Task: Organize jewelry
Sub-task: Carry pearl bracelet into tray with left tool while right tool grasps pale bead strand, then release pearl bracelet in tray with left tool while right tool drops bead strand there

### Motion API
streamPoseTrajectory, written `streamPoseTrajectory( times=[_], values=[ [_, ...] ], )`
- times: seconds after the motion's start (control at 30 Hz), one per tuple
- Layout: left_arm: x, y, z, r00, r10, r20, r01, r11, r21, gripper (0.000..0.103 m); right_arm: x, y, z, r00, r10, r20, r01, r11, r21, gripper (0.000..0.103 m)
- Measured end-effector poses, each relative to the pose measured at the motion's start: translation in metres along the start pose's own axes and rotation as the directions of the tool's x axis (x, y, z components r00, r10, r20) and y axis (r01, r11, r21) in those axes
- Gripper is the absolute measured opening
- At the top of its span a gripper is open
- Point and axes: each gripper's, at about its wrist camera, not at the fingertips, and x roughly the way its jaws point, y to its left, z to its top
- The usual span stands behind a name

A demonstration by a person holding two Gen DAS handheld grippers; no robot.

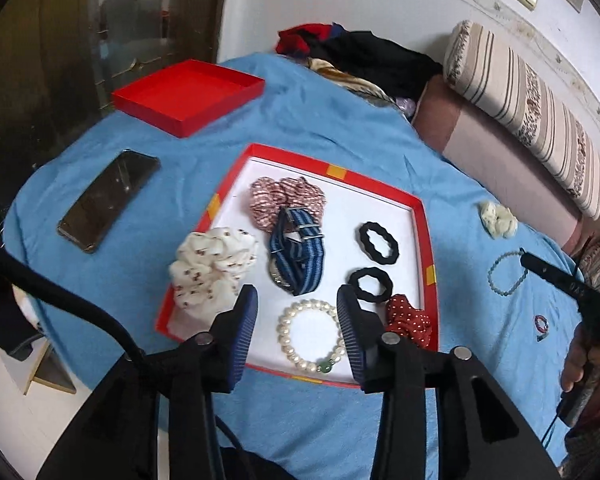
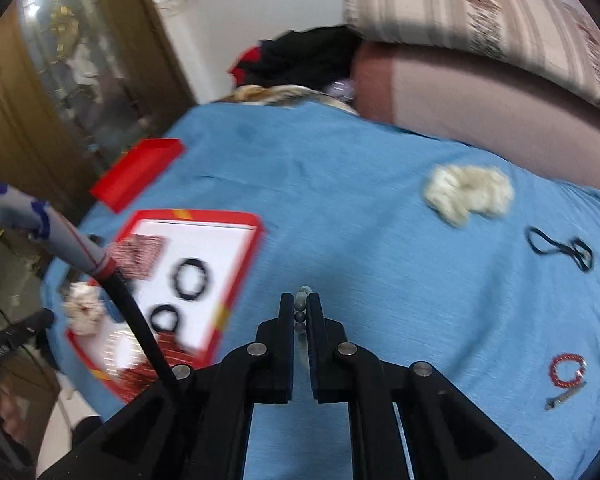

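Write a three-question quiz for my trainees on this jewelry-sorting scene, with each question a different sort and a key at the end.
1. True or false: the pearl bracelet lies inside the red tray.
2. How many black wavy hair ties lie in the tray?
   A. one  B. two  C. four
3. Fill in: the right gripper has its fingers closed on a ______ bracelet.

Key
1. True. It lies between the open fingers of the left gripper.
2. B. The second tie lies just nearer the camera.
3. Beaded; its pale beads show between the fingers.
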Motion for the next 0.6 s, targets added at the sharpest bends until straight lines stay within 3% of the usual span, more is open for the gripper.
streamPoseTrajectory(
  times=[0.23, 0.4, 0.5, 0.6],
  values=[
    [-0.005, 0.02, -0.01, 1.0, 0.012, 0.001, -0.012, 0.998, -0.054, 0.04, 0.038, 0.079, 0.014, 0.992, 0.111, -0.057, -0.116, 0.988, -0.103, 0.006],
    [-0.001, 0.031, -0.015, 0.999, 0.035, -0.002, -0.035, 0.997, -0.063, 0.04, 0.088, 0.121, 0.028, 0.968, 0.21, -0.138, -0.224, 0.97, -0.098, 0.006],
    [0.002, 0.037, -0.017, 0.999, 0.041, -0.007, -0.042, 0.996, -0.077, 0.04, 0.117, 0.141, 0.029, 0.962, 0.21, -0.174, -0.233, 0.965, -0.123, 0.006],
    [0.005, 0.043, -0.017, 0.999, 0.044, -0.009, -0.045, 0.995, -0.086, 0.04, 0.142, 0.148, 0.027, 0.969, 0.15, -0.195, -0.181, 0.971, -0.155, 0.007]
  ],
)
